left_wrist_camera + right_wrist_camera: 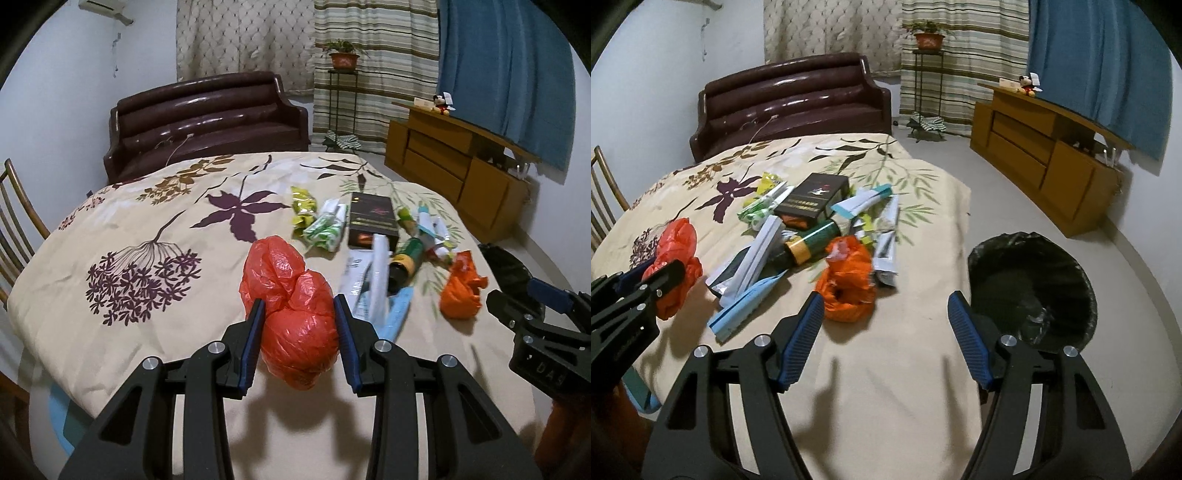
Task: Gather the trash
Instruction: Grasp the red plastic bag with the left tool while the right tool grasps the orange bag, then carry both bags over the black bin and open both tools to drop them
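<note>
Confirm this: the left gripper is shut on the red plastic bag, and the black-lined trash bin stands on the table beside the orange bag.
One detail is wrong. The trash bin stands on the floor past the table's edge, as the right wrist view shows. The left gripper is indeed shut on the red plastic bag.

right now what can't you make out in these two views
- Trash bin, right wrist view: near rim hidden by the right gripper's finger; something pale inside, too dim to name.
- Black box, both views: print too small.
- Red plastic bag, left wrist view: contents hidden by plastic; underside hidden between the left gripper's fingers.
</note>
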### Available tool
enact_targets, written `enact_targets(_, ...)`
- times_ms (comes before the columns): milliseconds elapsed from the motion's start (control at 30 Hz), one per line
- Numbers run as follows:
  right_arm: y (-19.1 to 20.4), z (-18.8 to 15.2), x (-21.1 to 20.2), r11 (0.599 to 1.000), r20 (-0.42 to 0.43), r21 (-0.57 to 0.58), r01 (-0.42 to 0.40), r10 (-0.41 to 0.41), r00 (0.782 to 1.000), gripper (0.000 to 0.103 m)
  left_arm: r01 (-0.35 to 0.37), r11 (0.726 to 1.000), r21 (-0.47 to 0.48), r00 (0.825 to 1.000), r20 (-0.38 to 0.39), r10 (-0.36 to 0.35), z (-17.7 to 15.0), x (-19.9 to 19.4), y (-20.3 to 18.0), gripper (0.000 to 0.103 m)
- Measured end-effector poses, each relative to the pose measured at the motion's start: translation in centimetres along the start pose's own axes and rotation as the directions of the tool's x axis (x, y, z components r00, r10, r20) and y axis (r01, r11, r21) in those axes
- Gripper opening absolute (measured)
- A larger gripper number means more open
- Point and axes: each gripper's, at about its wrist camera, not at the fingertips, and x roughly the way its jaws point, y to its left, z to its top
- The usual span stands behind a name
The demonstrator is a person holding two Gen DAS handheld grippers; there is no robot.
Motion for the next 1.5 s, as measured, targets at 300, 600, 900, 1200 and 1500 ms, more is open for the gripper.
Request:
enact_targets(300,1.9,0.5,2.6,1.0,-0.044,-0.002,0.0,0.0,0.999,0.068,-0.018,1.0,-0.012,1.0,-0.007,0.018,-0.1,1.0,2.1,0.038)
enact_targets(600,2.4,0.0,3.8,1.0,-0.079,-0.002,-0.013,0.013,0.997,0.042,-0.021,1.0,-0.021,1.0,-0.013,0.021,-0.2,1.6,2.8,0.038)
enact_targets(900,2.5,-0.1,2.6,1.0,-0.054,-0.024,-0.018,0.016,0.998,0.042,-0.013,1.0,-0.016,1.0,-0.02,0.012,-0.3,1.8,2.7,0.038)
enact_targets(1200,0.2,0.4,0.0,1.0,0.009,-0.008,0.013,-0.013,1.0,0.042,0.031,0.999,0.023,1.0,0.005,-0.031,0.5,0.8,0.1,0.038)
enact_targets(1500,-7.0,0.6,-0.6,0.985,0.034,0.08,0.156,-0.159,0.987,0.042,0.13,0.986,0.107,0.99,0.032,-0.134,1.8,-0.2,-5.9,0.038)
